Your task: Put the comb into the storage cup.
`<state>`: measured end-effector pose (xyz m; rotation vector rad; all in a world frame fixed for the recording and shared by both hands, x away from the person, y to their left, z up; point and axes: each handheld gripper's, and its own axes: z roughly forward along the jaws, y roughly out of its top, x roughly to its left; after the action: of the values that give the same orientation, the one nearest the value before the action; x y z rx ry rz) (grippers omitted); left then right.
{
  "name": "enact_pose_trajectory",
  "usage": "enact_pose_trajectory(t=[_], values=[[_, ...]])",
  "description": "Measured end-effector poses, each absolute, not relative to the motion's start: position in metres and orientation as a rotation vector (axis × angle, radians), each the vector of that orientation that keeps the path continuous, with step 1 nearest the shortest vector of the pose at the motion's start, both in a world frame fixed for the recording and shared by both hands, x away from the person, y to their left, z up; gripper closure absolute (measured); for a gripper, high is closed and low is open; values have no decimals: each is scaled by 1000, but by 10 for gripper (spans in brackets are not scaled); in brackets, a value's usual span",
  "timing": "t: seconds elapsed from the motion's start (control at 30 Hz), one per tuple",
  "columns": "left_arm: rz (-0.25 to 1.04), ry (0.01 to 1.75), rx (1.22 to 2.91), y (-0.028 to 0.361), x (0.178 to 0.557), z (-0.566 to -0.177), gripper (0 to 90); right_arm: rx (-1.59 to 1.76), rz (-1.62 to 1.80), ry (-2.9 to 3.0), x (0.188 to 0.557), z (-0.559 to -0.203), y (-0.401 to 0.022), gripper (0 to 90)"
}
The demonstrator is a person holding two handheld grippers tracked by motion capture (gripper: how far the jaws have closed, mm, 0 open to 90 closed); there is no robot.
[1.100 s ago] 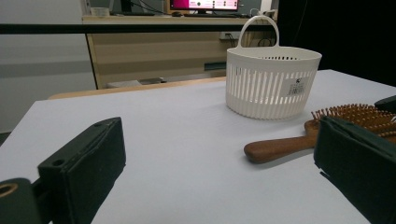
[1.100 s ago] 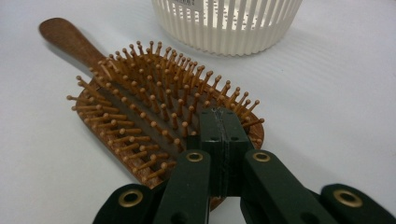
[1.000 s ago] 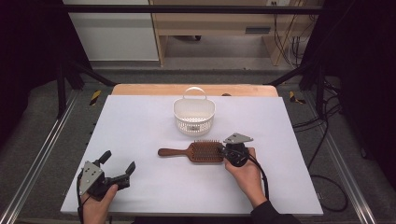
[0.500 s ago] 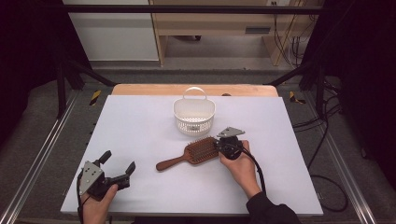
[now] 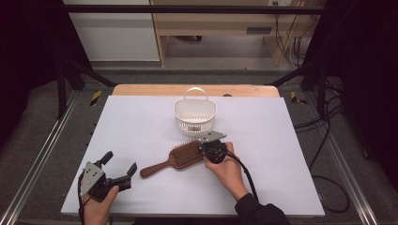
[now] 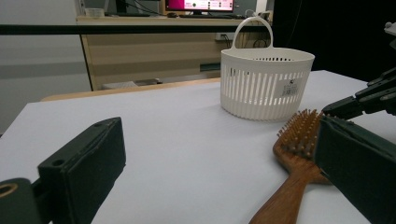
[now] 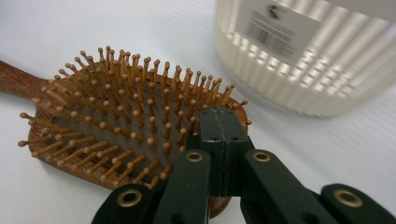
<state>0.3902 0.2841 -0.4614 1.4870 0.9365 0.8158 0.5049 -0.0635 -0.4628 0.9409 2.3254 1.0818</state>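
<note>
A wooden paddle hairbrush [image 5: 178, 157] lies bristles up in the middle of the white table [image 5: 281, 140], its handle pointing to the front left. My right gripper [image 5: 203, 148] is shut with nothing between its pads. Its tips [image 7: 222, 119] rest against the far-right edge of the brush head [image 7: 116, 126]. A white slatted basket [image 5: 195, 117] with a handle stands just behind the brush, close to the brush head [image 6: 299, 140]. My left gripper [image 5: 120, 163] is open at the front left, with bare table between its jaws [image 6: 219, 140].
The basket [image 6: 266, 84] has a label on its wall [image 7: 275, 28]. The table's wooden far edge [image 5: 197, 89] lies behind it. Metal rails run along both sides, and cables lie on the floor at the right [image 5: 324, 140].
My right gripper moved left and toward the basket, pushing the brush head. The brush turned, so its handle now points to the front left. The left gripper stayed put.
</note>
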Motion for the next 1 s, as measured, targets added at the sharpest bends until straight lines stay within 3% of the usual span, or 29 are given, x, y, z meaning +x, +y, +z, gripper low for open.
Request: enact_pose_trajectory(t=[0.23,0.4,0.77,1.0], values=[[811,937,1485,282,389,-461,23,841,1097,2377,499,-463,-26,900],[815,936,1492,282,390,-462,23,834,1097,2375,500,-463,-21,900],[818,942,1494,284,390,-462,24,862,1205,2257,488,-447,-59,878],[816,945,1505,283,390,-463,25,973,1297,2116,472,-448,-103,760]])
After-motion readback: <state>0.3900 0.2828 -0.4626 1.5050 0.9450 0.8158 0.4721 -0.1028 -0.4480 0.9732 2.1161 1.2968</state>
